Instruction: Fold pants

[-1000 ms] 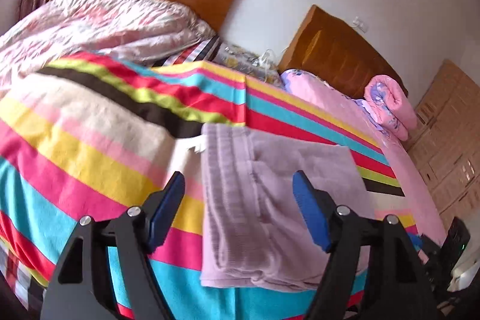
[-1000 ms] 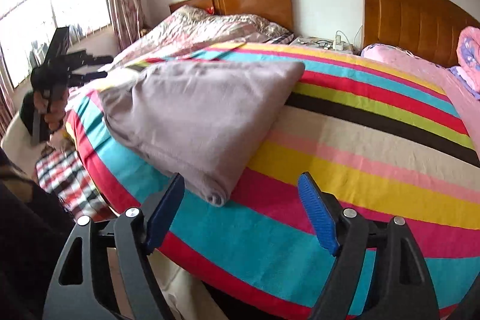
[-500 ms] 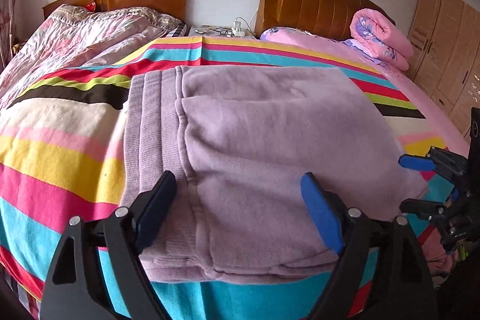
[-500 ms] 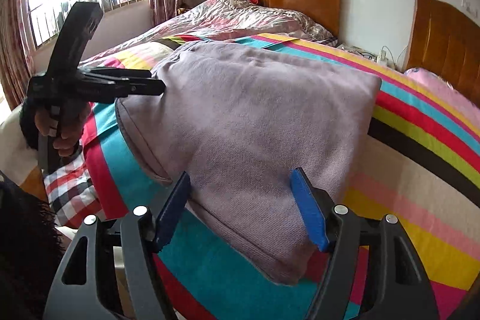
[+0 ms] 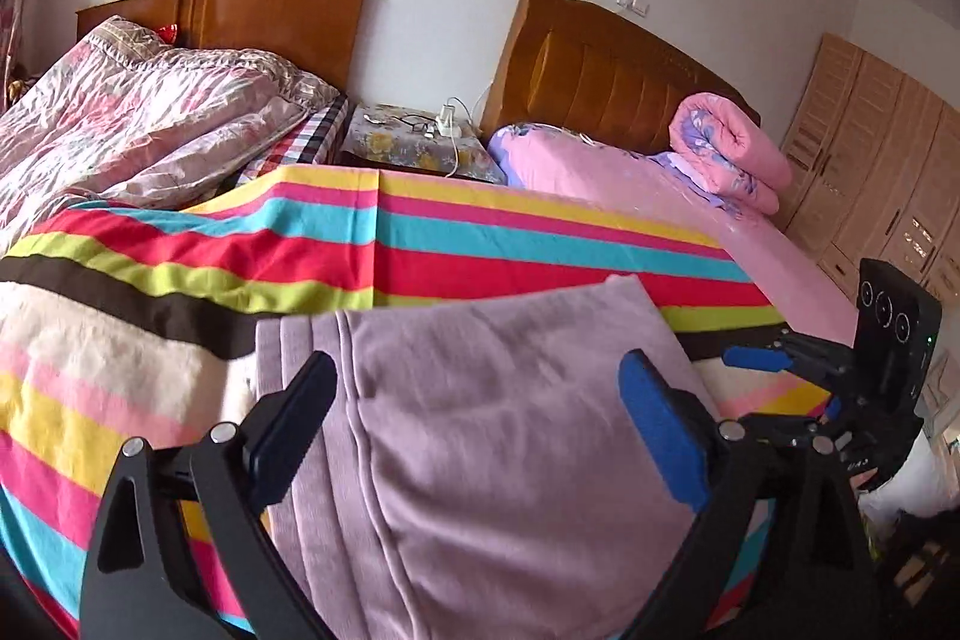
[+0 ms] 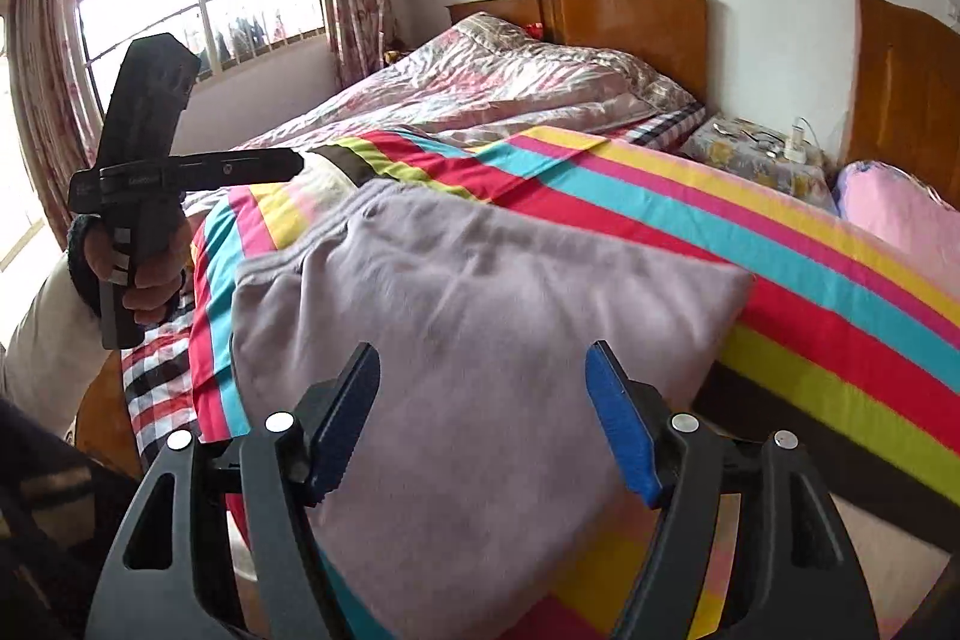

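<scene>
Pulled back slightly from the folded pants point(image 5: 492, 436) since half a second ago.
Left gripper point(image 5: 480, 424) and right gripper point(image 6: 483, 418) fingers spread wide, empty, low in frame over striped blanket point(image 5: 420, 244).

Mauve knit pants point(image 5: 498, 436), folded flat into a rectangle on the striped bedspread point(image 5: 420, 244), ribbed waistband seemingly leftmost.

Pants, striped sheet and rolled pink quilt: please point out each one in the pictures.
pants point(image 5: 510, 436), left wrist view, middle of the folded purple cloth
striped sheet point(image 5: 480, 268), left wrist view, red stripe behind the pants
rolled pink quilt point(image 5: 729, 142), left wrist view, top of the roll
</scene>
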Tool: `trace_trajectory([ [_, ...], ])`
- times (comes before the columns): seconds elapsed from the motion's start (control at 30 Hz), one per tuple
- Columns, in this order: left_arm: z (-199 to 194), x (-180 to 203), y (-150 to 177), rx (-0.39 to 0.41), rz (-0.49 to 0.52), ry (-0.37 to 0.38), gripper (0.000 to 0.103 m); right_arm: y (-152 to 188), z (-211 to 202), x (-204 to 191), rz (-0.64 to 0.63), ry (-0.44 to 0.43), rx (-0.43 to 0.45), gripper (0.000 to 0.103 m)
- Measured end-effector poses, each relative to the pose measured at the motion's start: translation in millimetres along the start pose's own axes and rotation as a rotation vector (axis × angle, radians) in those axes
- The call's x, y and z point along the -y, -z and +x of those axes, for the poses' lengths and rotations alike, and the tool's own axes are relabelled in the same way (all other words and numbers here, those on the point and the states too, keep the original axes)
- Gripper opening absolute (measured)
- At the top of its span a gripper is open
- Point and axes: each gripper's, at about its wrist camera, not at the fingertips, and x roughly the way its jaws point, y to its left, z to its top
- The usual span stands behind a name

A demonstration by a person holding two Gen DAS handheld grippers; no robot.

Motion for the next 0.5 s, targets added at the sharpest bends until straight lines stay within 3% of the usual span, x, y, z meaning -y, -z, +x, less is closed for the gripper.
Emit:
trace_trajectory([
  [0.13, 49, -1, 3, -0.068, 0.002, -0.069, 0.096, -1, 51, 13, -0.05, 0.015, -0.132, 0.07],
  [0.2, 72, -8, 21, -0.139, 0.007, -0.089, 0.095, 8, 57, 25, -0.058, 0.02, -0.133, 0.07],
  [0.3, 66, -29, 24, -0.104, -0.087, -0.042, 0.098, 1, 44, 51, 0.048, 0.073, -0.082, 0.07],
  [0.37, 69, -42, 26, -0.117, -0.159, -0.014, 0.098, -7, 37, 61, 0.079, 0.051, -0.035, 0.072],
  [0.43, 70, -44, 25, -0.111, -0.165, -0.005, 0.098, -10, 46, 66, 0.066, 0.033, -0.068, 0.074],
  [0.5, 71, -38, 26, -0.116, -0.136, -0.034, 0.098, -9, 66, 74, -0.004, 0.076, -0.139, 0.078],
])
